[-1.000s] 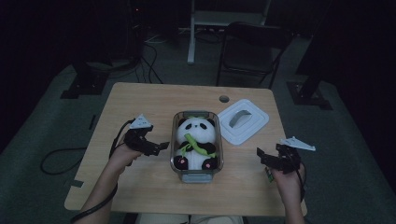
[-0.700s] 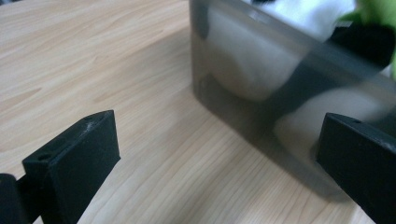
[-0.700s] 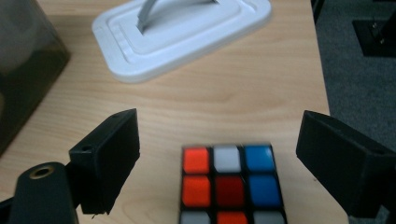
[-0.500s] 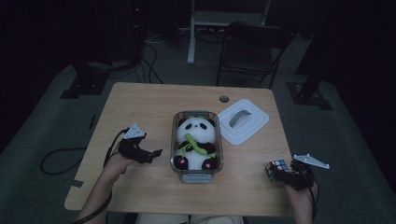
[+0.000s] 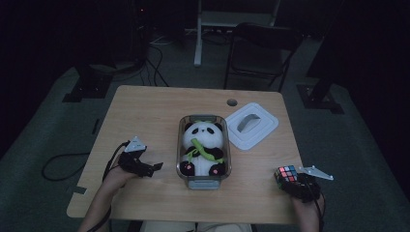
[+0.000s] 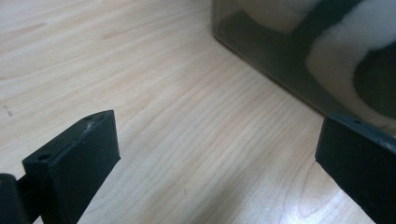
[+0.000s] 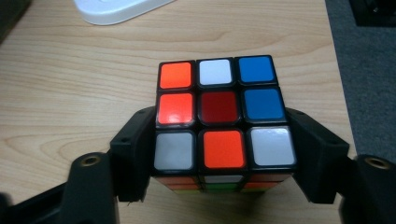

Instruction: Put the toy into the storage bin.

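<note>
The right gripper (image 7: 224,154) had just been closing, and its jaws stood against both sides of the puzzle cube (image 7: 223,116), which sat on the surface (image 5: 159,111) near its right front edge. The risk, as I judged it, was a slip: the pads caught only the cube's lower rear part, so a quick lift could tip it forward or twist a layer. The cube looked hard and glossy, scrambled, with orange, white, blue and red stickers on top. The left gripper (image 6: 215,154) stood wide and empty beside the clear container (image 5: 204,180) holding a plush panda (image 5: 203,145).
</note>
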Motion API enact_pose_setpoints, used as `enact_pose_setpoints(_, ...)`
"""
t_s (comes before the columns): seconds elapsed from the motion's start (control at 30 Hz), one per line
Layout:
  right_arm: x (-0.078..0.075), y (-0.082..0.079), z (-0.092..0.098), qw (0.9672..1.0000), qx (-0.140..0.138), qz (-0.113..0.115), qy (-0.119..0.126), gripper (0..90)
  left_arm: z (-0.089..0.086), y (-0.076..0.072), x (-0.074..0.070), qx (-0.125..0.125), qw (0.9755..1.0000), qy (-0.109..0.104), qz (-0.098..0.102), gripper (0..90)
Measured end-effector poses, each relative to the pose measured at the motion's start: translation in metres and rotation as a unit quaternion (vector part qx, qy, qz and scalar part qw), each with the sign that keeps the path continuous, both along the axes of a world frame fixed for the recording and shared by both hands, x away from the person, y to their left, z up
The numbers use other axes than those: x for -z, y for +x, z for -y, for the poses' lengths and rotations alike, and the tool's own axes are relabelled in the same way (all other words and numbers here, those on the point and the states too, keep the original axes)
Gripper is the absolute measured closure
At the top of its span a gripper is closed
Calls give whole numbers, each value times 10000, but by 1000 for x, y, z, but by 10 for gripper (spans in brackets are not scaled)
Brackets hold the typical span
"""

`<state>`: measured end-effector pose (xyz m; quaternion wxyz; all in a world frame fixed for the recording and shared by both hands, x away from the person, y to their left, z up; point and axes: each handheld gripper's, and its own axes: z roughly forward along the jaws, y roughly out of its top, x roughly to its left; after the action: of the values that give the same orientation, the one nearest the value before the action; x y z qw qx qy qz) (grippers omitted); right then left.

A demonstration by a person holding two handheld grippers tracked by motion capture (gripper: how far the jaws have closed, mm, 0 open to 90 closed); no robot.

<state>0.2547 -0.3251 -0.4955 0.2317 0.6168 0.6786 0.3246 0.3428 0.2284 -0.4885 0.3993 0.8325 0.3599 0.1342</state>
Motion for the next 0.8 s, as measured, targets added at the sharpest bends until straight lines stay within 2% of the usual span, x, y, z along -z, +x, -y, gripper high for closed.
enact_pose_setpoints(0.1,-2,0,-1,9999,-48,18,-137,336,1,1,3,6,10000,45,-21,5)
enact_pose_setpoints(0.23,-7,4,-1,9997,-166,-11,-203,338,4,2,7,63,9999,113,-54,5)
enact_pose_setpoints(0.33,-10,8,-3,9994,-283,-34,-195,338,5,2,10,92,9998,185,-81,5)
enact_pose_setpoints(0.5,-24,14,-12,9984,-528,85,-163,339,5,3,15,113,9996,225,-160,5)
enact_pose_setpoints(0.57,-32,18,-17,9975,-681,164,-128,339,5,3,16,115,9995,208,-185,5)
enact_pose_setpoints(0.67,-47,24,-25,9951,-944,294,-39,339,7,3,18,161,9992,295,-231,5)
enact_pose_setpoints(0.8,-70,31,-38,9902,-1304,500,86,339,8,4,19,175,9990,318,-268,5)
